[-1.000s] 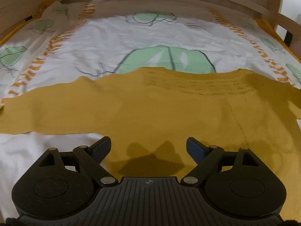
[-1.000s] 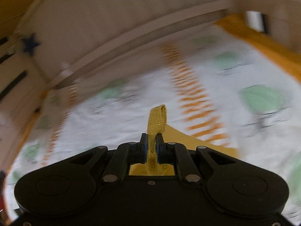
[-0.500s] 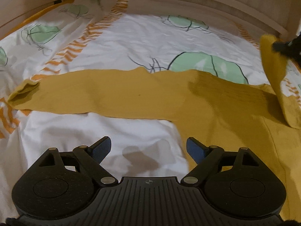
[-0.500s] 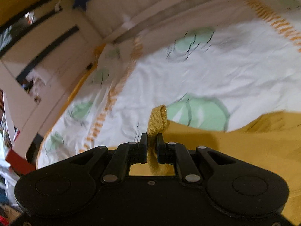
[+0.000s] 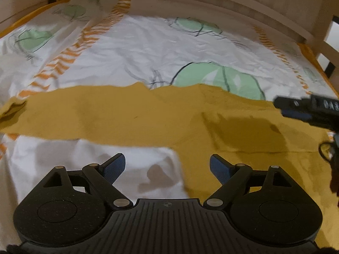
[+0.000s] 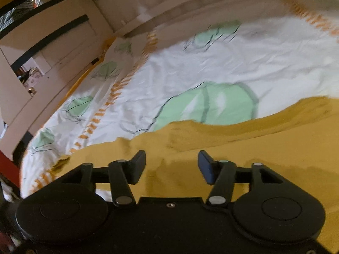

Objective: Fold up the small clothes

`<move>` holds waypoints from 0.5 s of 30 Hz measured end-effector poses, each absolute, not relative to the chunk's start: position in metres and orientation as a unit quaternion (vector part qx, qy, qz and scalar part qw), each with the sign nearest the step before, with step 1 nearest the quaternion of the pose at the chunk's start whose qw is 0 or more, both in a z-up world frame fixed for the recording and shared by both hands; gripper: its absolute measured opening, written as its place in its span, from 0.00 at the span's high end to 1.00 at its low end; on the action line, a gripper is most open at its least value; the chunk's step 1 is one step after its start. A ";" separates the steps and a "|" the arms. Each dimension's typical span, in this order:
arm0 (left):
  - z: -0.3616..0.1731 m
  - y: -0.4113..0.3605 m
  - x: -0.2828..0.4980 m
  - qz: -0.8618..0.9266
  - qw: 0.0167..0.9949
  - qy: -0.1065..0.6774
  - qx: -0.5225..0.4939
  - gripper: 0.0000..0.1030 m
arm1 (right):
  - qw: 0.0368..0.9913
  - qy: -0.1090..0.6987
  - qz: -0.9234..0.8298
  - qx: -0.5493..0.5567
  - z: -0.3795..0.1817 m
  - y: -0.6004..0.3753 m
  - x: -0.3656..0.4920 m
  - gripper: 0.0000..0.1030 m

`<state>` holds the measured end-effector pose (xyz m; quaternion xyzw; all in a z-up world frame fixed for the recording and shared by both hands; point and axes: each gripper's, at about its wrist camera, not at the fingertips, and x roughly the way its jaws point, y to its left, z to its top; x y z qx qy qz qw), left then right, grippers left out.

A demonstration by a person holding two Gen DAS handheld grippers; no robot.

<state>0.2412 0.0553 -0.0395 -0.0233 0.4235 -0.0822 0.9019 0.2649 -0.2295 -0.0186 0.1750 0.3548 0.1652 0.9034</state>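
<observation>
Mustard knit top (image 5: 211, 131) is lying soft, light and limp on the bed sheet (image 5: 148, 48), sleeve (image 5: 84, 114) outstretched. My right tongs (image 6: 171, 165) have just been opening, nothing between them; left tongs (image 5: 167, 167) are gaping wide, empty. I am judging the sleeve cuff (image 5: 10, 110) the best pinch point.

Bedroom: patterned bedsheet (image 5: 148, 48) inside wooden bed frame (image 5: 233, 6).

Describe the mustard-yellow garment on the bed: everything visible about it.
The mustard-yellow garment looks like a soft knit top lying flat on the white leaf-print bedcover. One long sleeve stretches out to the left of the left wrist view, its cuff slightly crumpled. A fold line crosses the body where fabric has been laid over. Neither the left gripper nor the right gripper grips it: both hang open above it.
</observation>
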 end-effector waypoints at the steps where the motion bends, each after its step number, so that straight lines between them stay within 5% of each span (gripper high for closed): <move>1: -0.039 0.050 0.244 -0.088 0.902 0.422 -0.022 0.16 | 0.909 0.349 0.155 0.165 -0.017 -0.236 0.259 0.39; 7: -0.048 0.017 0.265 -0.106 0.895 0.432 -0.022 0.16 | 0.942 0.314 0.089 0.083 -0.015 -0.277 0.211 0.21; 15: -0.069 -0.016 0.291 -0.108 0.890 0.443 -0.007 0.27 | 0.956 0.291 0.028 0.000 -0.040 -0.301 0.163 0.09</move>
